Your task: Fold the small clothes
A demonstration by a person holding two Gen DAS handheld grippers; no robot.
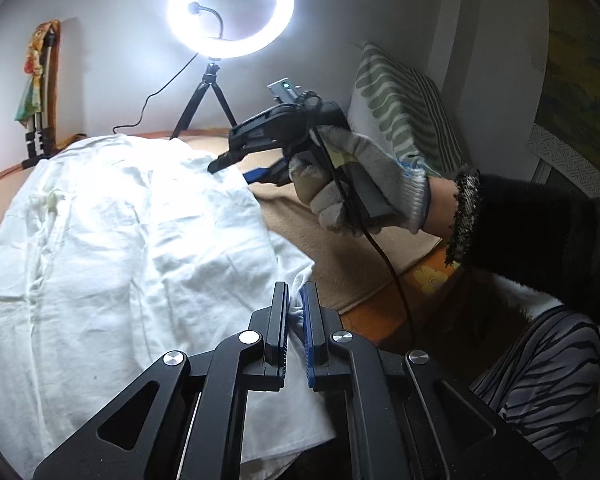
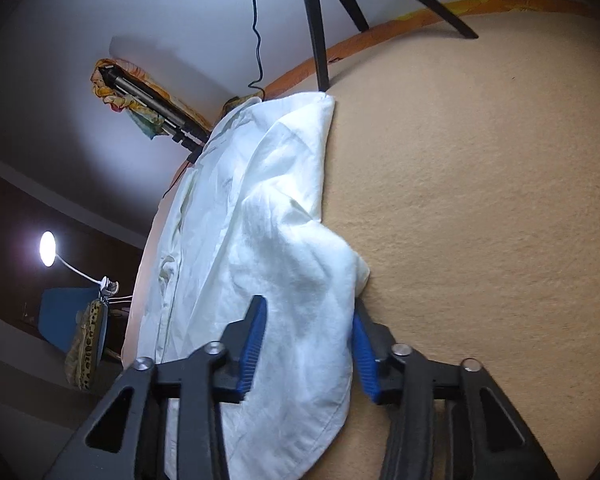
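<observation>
A white garment [image 1: 120, 232] lies spread on a tan blanket [image 1: 340, 256]. My left gripper [image 1: 296, 304] is shut on the garment's near right edge, with cloth pinched between its pads. My right gripper [image 1: 244, 164] shows in the left wrist view at the garment's far right edge, held by a gloved hand [image 1: 360, 184]. In the right wrist view the right gripper [image 2: 308, 320] is open, its jaws standing either side of a raised fold of the white garment [image 2: 260, 208] over the blanket [image 2: 480, 200].
A lit ring light [image 1: 230, 8] on a black tripod [image 1: 208, 100] stands at the blanket's far edge, its legs [image 2: 320, 20] close to the garment. A striped green cushion [image 1: 404, 108] leans on the wall at right. A folded tripod [image 1: 40, 92] leans far left.
</observation>
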